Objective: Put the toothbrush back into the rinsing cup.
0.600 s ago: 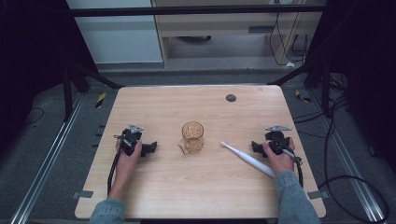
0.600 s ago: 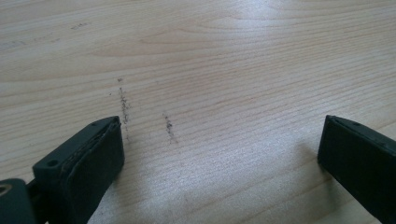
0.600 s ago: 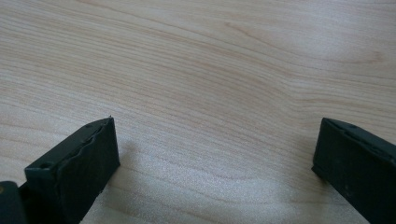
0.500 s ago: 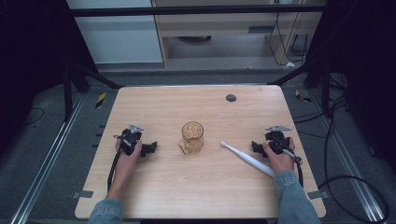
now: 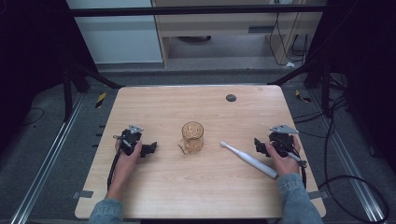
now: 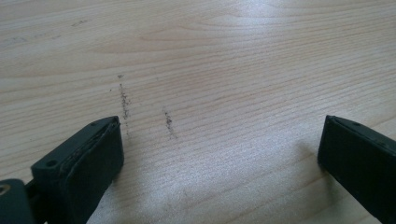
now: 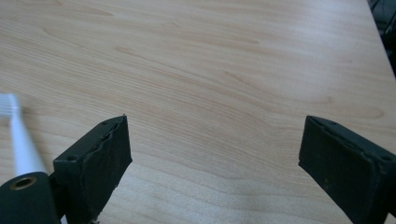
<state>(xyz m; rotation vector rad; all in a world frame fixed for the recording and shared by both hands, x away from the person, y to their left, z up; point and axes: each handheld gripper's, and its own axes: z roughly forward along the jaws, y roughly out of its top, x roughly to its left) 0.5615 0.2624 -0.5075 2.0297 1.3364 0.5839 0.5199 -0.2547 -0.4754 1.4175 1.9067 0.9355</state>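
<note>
1. Your left gripper (image 5: 152, 149) is sitting low on the light wooden table (image 5: 196, 196), over on the left side, jaws pointing toward the middle. In the left gripper view (image 6: 219, 154) both black jaws are spread wide with nothing but bare wood grain and a couple of dark scuff marks (image 6: 123, 100) between them, so it's released.
2. Your right gripper (image 5: 258, 145) is on the right side of the table, jaws also aimed inward. In the right gripper view (image 7: 212, 154) it's the same story: jaws far apart, gripping nothing.
3. The white electric toothbrush (image 5: 248, 159) lies flat on the table just beside your right gripper, head toward the centre and handle running back toward your right hand (image 5: 286, 161). In the right gripper view its bristle end (image 7: 14, 130) pokes in at the left, outside the left jaw, not between the two.
4. The amber clear glass mug (image 5: 192, 137) stands upright around the middle of the table, between your two grippers, apart from both, with the toothbrush head near it but not touching.
5. A small dark round disc (image 5: 230, 98) sits near the far edge, well apart from everything.
</note>
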